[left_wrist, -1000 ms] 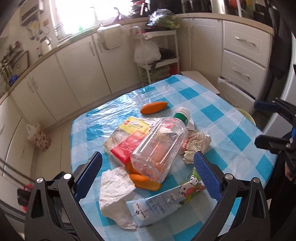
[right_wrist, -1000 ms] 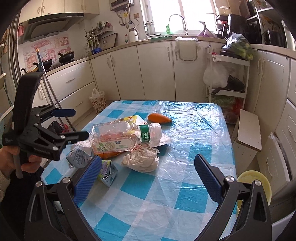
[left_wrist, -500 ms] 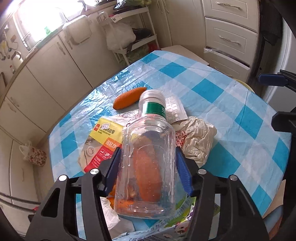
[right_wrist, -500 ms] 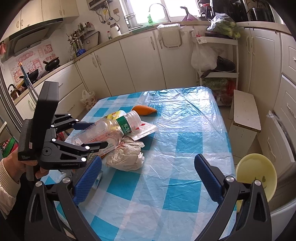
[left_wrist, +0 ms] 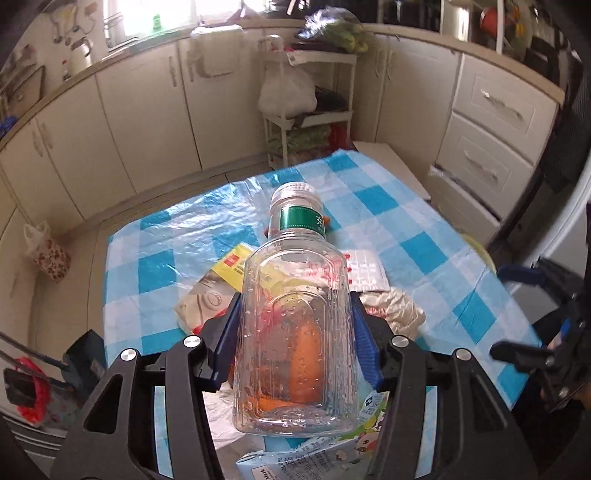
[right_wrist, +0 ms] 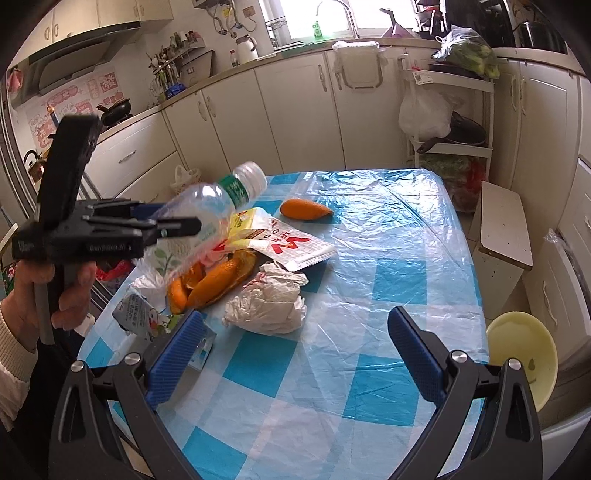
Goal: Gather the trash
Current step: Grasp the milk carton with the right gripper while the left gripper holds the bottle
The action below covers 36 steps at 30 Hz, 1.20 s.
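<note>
Clear plastic bottle (left_wrist: 295, 325) between left gripper (left_wrist: 295, 345) jaws, seemingly clamped.

Kitchen: cream cabinets (right_wrist: 295, 110) along walls, bright window (right_wrist: 314, 18) over sink tap (right_wrist: 332, 11), white shelf rack (right_wrist: 454, 122) with plastic bag, range hood (right_wrist: 70, 66) at left, table under blue-white checked cloth (right_wrist: 388, 295), white stool (right_wrist: 506, 225) beside it
</note>
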Available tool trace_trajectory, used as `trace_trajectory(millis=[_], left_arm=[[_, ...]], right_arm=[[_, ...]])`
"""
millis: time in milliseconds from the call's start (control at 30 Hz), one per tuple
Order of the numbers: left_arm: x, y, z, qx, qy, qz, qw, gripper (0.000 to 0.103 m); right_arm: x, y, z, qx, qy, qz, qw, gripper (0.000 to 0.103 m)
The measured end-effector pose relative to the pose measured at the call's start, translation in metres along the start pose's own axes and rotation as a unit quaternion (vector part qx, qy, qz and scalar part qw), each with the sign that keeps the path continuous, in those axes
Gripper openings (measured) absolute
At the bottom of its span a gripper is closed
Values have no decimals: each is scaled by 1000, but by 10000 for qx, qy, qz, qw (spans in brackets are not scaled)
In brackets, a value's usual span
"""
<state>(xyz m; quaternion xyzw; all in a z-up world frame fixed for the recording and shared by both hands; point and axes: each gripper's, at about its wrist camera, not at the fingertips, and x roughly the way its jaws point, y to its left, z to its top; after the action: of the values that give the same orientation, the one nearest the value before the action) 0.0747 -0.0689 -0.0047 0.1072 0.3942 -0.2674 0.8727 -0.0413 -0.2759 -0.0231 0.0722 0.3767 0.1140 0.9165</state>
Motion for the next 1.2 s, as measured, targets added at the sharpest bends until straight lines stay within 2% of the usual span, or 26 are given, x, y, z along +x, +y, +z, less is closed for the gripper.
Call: trace_trajectory(millis=[133,267,400,567,633,733,767,800,833,900,967,1067,1200], left_arm=[[-37,29,3,-709,-559,-55,9959,53],[-63,53,-3,-1209,-907,-78,9885,53],[-68,69,-10,-1437,-951,-82,9850,53],[-73,79,-15,-1539,-1018,-106,9828,53],[-75,81,-17,-1556,-1040,-105,9823,53],[-78,84,-17,-1582,-1074,-102,9815,53],[-79,84,-17,-1584,-1085,-98,9814,53],[-80,85,-17,-1585,-1092,-91,9813,53],[-81,85,-17,-1588,-1102,-82,9811,53],[-83,86,-18,-1602,-1115,-86,9807,53],[-85,87,-19,-1624,-1135,-108,9801,53],[-86,86,-18,-1609,-1154,-119,9801,53],[-87,85,-19,-1598,-1165,-134,9802,53]], right_arm=[[5,29,-4,-638,95,187,9977,96],[9,71,-9,-1533,137,571,9864,96],[25,115,-7,-2492,263,745,9652,96],[56,159,-5,-3599,563,744,9283,96],[71,164,-6,-3857,821,728,9161,96],[86,164,-10,-3967,1202,748,9070,93],[90,162,-11,-3955,1320,755,9058,83],[93,159,-12,-3917,1465,761,9052,67],[96,155,-13,-3846,1601,770,9058,61],[93,147,-16,-3733,1726,778,9082,41],[86,137,-18,-3616,1842,822,9102,34],[72,117,-21,-3434,1933,777,9158,31],[55,90,-21,-2837,1910,827,9361,31]])
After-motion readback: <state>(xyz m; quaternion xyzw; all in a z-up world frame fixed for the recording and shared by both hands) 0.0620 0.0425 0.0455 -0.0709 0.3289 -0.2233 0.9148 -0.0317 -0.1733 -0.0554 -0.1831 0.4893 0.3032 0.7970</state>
